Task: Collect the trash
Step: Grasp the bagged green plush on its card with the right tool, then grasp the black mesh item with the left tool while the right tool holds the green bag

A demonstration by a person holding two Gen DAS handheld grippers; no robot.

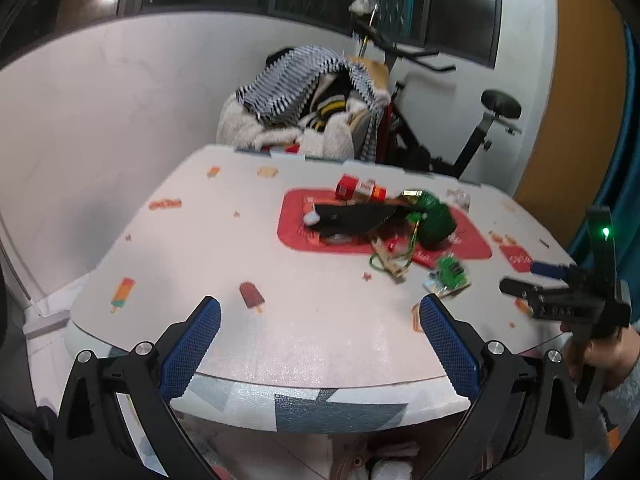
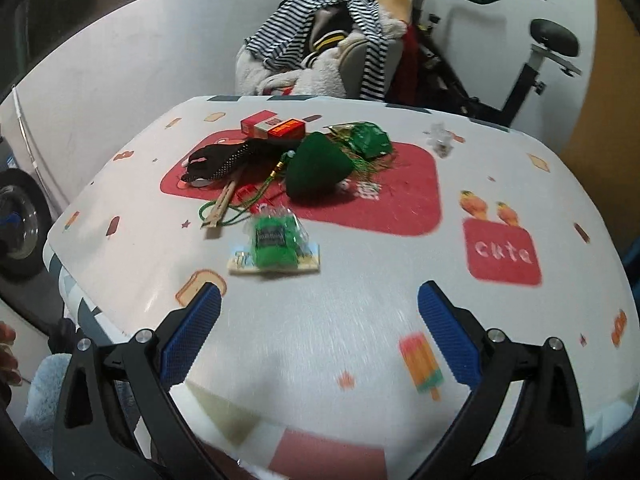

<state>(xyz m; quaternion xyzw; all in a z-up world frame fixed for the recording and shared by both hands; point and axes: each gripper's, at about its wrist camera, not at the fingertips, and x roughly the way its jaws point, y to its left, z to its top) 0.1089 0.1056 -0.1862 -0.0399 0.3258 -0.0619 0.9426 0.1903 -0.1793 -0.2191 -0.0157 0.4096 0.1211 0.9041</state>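
A heap of trash lies on the red patch of the table cloth (image 2: 400, 208): red boxes (image 2: 272, 126), a black dotted glove (image 2: 220, 162), a dark green pouch (image 2: 318, 168), wooden chopsticks (image 2: 224, 204) and a crumpled green wrapper (image 2: 370, 140). Nearer to me, a green packet (image 2: 276, 244) on a card lies on the white cloth. My right gripper (image 2: 320, 308) is open and empty, short of that packet. My left gripper (image 1: 320, 320) is open and empty above the table's near edge, well short of the heap (image 1: 372, 220) and the packet (image 1: 450, 274). The right gripper (image 1: 560, 292) shows at the right, held by a hand.
A clear plastic wrapper (image 2: 438, 140) lies at the far right of the table. Behind the table stand a chair piled with striped clothes (image 1: 304, 92) and an exercise bike (image 1: 480, 128). A white wall runs along the left. A round machine door (image 2: 16, 220) sits low on the left.
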